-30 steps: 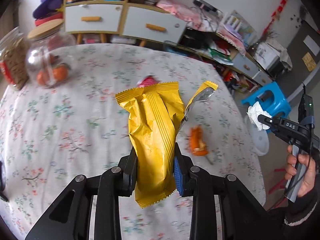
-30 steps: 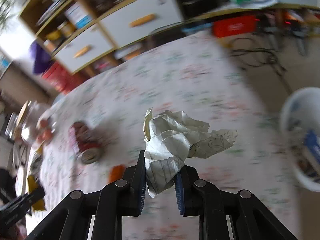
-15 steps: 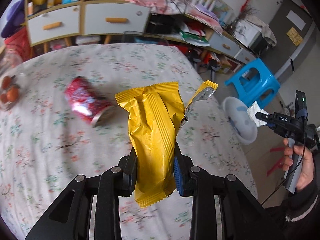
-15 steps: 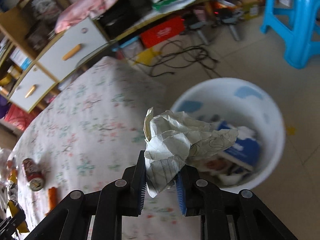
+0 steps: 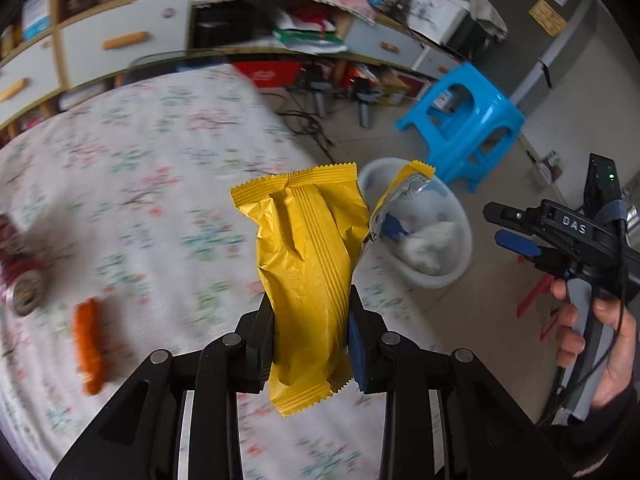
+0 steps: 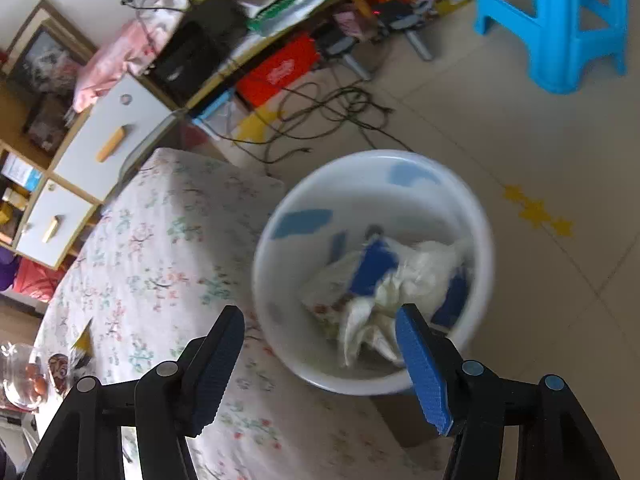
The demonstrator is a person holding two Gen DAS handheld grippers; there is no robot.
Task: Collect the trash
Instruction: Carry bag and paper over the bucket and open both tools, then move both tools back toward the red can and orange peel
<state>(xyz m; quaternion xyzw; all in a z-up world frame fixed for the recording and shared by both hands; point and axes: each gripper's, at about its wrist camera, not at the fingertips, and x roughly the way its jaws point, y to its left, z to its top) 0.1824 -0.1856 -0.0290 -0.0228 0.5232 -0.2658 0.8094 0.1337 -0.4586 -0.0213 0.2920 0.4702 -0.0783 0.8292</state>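
Now yellow wrapper (image 5: pixel 310 276) inside left gripper (image 5: pixel 310 344).

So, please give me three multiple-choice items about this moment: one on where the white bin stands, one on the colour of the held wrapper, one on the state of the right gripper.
1. Where does the white bin stand?
A. on the table
B. on the floor beside the table
C. on the blue stool

2. What colour is the wrapper in the left gripper?
A. yellow
B. green
C. red

3. In what state is the right gripper?
A. shut on paper
B. shut and empty
C. open and empty

Answers:
1 B: the bin sits on the tiles next to the floral tablecloth.
2 A: the pinched wrapper is bright yellow.
3 C: its fingers stand wide apart above the bin, with nothing between them.
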